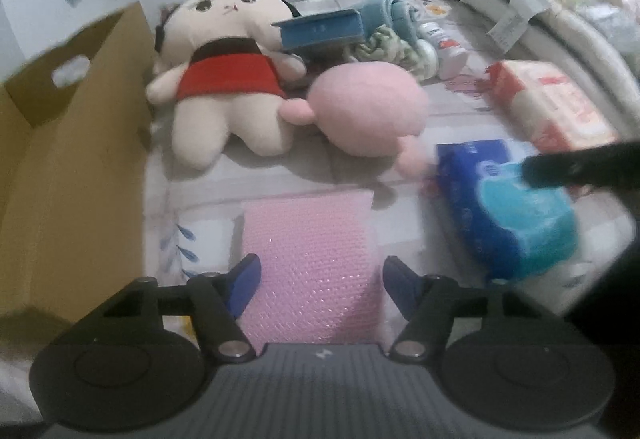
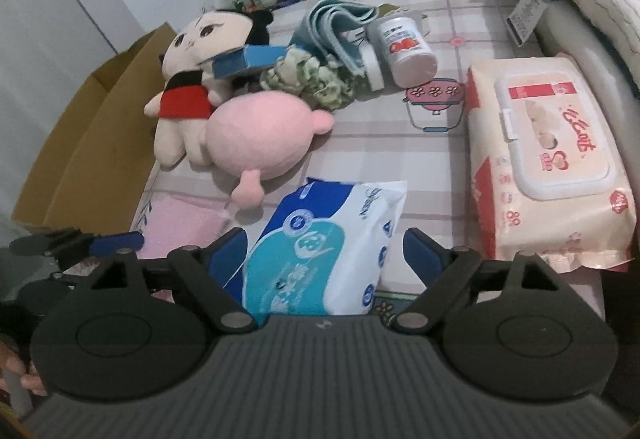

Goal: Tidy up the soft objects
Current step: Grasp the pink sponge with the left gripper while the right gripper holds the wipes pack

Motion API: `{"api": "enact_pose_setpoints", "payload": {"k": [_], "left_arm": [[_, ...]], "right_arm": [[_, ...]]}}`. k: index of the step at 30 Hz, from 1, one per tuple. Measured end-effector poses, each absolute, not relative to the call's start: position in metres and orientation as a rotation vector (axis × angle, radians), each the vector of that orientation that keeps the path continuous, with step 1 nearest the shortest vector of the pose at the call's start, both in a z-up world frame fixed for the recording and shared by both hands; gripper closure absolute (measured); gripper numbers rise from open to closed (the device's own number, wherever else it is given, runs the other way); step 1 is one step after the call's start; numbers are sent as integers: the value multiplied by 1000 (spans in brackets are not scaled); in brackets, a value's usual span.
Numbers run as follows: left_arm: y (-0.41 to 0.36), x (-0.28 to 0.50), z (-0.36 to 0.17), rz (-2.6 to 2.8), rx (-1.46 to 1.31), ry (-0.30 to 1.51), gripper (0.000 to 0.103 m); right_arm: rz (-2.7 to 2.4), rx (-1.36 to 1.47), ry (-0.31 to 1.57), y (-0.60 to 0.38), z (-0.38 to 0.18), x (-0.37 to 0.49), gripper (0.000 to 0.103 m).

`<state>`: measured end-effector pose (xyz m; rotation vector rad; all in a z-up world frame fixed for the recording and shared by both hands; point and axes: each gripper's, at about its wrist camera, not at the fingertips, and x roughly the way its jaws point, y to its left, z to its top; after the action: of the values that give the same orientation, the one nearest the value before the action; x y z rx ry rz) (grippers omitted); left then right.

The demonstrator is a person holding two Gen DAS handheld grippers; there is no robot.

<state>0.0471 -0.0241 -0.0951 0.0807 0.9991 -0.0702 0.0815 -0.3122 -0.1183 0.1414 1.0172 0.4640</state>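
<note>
- Left wrist view: the left gripper (image 1: 322,281) hangs over the near edge of the bed with its jaws apart. A pink textured cloth (image 1: 310,259) lies flat between the blue pads, but I see a gap on both sides, so I judge that nothing is gripped yet.
- At the left stands a cardboard box (image 1: 76,167). What shows of its inside looks empty, though the bottom is hidden from here.
- Farther on the bed sheet (image 1: 280,175) lie a cream doll in a red dress (image 1: 224,79) and, touching it on the right, a pink plush (image 1: 368,111). At the near right is a blue tissue pack (image 1: 500,207), with a dark finger of the other tool over it.
- Right wrist view: the right gripper (image 2: 324,259) also stands open. The tissue pack lies between its pads, the left pad just beside it and the right pad clear of it, so it is not clamped.
- To the right lies a wet-wipes pack (image 2: 548,163). Far behind are a folded blue towel (image 2: 340,27), a green crumpled cloth (image 2: 308,79), a small blue box (image 2: 248,63) and a white bottle (image 2: 404,51).
- My judgement: the sorting is near its start. All soft things are still loose on the bed, and none is seen in the box.
</note>
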Motion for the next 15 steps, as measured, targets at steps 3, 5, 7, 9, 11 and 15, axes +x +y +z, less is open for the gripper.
{"api": "enact_pose_setpoints", "payload": {"k": [3, 5, 7, 9, 11, 15], "left_arm": [[-21, 40, -88, -121, 1, 1019, 27], [-20, 36, -85, -138, -33, 1025, 25], [-20, 34, -84, -129, -37, 1013, 24], [-21, 35, -83, -114, -19, 997, 20], [-22, 38, -83, -109, -5, 992, 18], [-24, 47, -94, -118, 41, 1011, 18]], "right_arm": [[472, 116, 1030, -303, -118, 82, 5], [467, 91, 1035, -294, -120, 85, 2], [468, 56, 1061, -282, -125, 92, 1], [466, 35, 1102, -273, -131, 100, 1], [446, -10, 1116, -263, -137, 106, 1], [391, -68, 1156, -253, -146, 115, 1]]}}
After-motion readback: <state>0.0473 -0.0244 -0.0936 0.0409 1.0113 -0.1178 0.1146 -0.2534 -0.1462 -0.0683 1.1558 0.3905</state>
